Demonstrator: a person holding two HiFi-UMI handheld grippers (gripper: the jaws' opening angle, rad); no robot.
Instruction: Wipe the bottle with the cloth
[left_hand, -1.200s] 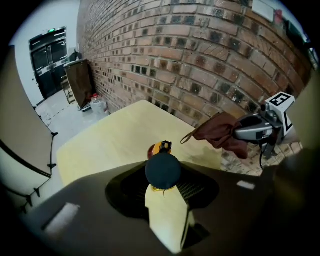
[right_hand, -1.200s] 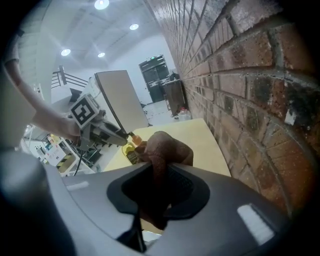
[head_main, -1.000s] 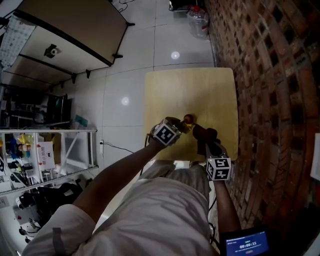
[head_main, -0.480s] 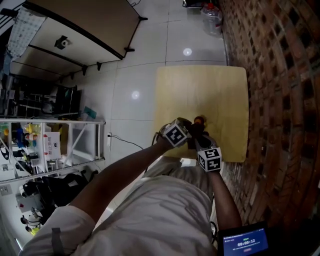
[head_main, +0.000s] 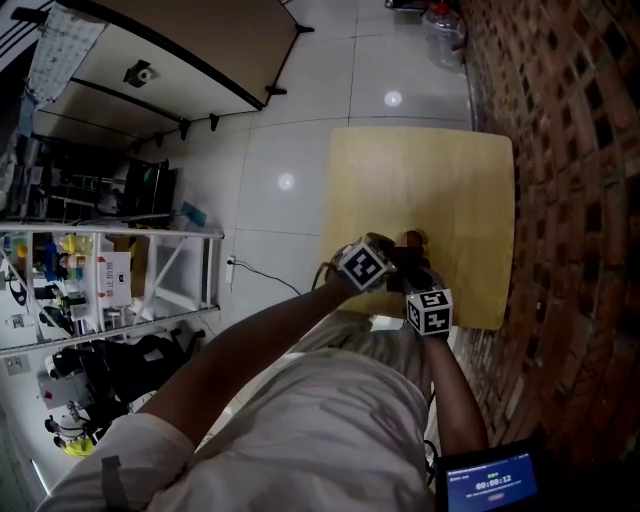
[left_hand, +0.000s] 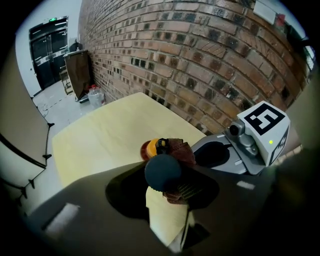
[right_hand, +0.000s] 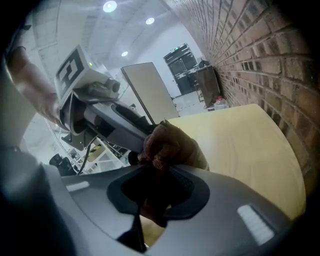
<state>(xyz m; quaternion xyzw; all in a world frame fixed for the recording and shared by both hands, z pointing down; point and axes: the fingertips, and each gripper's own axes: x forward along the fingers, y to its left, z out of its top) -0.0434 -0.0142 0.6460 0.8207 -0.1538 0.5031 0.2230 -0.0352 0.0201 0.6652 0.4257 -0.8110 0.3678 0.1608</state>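
The bottle (head_main: 411, 239) stands on the pale wooden tabletop (head_main: 430, 180) by its near edge, about midway between the two near corners. Only its orange top shows clearly. The left tongs (head_main: 390, 252) come at it from the left edge's side, pointing steeply down, with their jaws narrowed on the bottle. In the left gripper view the orange top sits just past the jaw tips. A dark round shape lies right at the tips, and I cannot tell whether it is part of the bottle or of the tongs.

The right tongs (head_main: 415, 274) reach in from the near edge, close beside the left pair. Their jaws are pinched tight on a bunched dark brown cloth (right_hand: 167, 145). The cloth is pressed against the side of the bottle that faces the right edge. It touches the orange top and covers what lies below it.

The rest of the tabletop, toward the far edge, is bare wood. A brick wall (head_main: 570, 150) runs along the right edge. White floor tiles (head_main: 280, 150) lie past the left edge.
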